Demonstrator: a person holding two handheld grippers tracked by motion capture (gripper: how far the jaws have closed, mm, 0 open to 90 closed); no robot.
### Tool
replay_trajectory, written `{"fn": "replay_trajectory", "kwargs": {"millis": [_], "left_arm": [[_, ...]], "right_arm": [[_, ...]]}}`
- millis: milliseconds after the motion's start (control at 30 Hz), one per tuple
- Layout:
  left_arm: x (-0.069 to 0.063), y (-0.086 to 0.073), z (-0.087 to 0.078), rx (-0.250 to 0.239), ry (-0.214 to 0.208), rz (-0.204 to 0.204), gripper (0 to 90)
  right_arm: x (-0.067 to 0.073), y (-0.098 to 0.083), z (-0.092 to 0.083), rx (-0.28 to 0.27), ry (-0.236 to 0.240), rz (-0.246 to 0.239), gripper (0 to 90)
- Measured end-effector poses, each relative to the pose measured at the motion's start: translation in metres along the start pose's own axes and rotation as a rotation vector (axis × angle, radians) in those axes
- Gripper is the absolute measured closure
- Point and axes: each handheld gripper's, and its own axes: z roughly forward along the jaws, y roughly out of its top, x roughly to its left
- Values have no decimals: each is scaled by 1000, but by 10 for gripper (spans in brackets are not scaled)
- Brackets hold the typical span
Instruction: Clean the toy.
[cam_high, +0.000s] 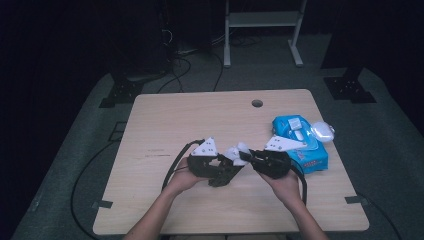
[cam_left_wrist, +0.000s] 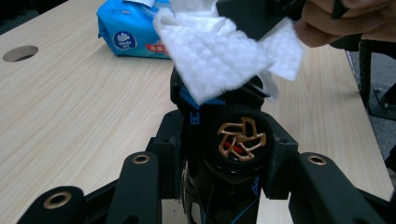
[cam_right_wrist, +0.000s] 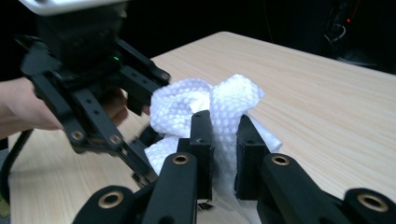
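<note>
- Wipe (cam_left_wrist: 219, 56): white textured sheet, bunched, held between the two grippers just in front of the wet-wipe pack, on the person's side of it, raised off the table. In hand: wiping a dark object with this sheet.
- Right gripper (cam_right_wrist: 223, 154): jaws nearly together, pinching a fold of the wipe; in the right gripper view the sheet is squeezed between both black jaws. Seen in the high view just left of the wet-wipe pack.
- Left gripper (cam_high: 220, 170): jaws clamped on a black cylindrical object (cam_left_wrist: 240, 140) with blue trim and a copper-coloured fan-like emblem on its end, possibly a toy or bottle; exact kind unclear. Positioned farther left of the pack than the right gripper.
- Wet-wipe pack (cam_high: 300, 140): blue, lying at the table's right edge, lid flap apparently raised, a clear rounded item just beyond it.
- Table (cam_high: 175, 115): light wood, round hole at the far side, well behind the pack.
- Progress, as judged: one sheet out of the pack and laid against the object's upper part, so wiping looks under way. Remaining, as judged: finishing the wipe, setting the object down, disposing of the sheet.
</note>
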Motion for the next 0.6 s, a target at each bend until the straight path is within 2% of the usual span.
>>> {"fn": "replay_trajectory", "kwargs": {"millis": [100,167,333,467,600], "left_arm": [[0,0,0,1,-1,-2,583],[1,0,-2,4,-2,-3,583],[2,-2,-2,-7,-3,-11,583],[1,1,-1,-4,-1,-4,583],[2,0,-4,-7,2,-6,583]], "right_arm": [[2,4,1,-5,7,-24,802],[0,3,1,1,8,-22,802],[-9,-8,0,15,-9,28,802],[-2,0,0,-6,3,4,802],[-3,2,0,-5,5,-1,802]]}}
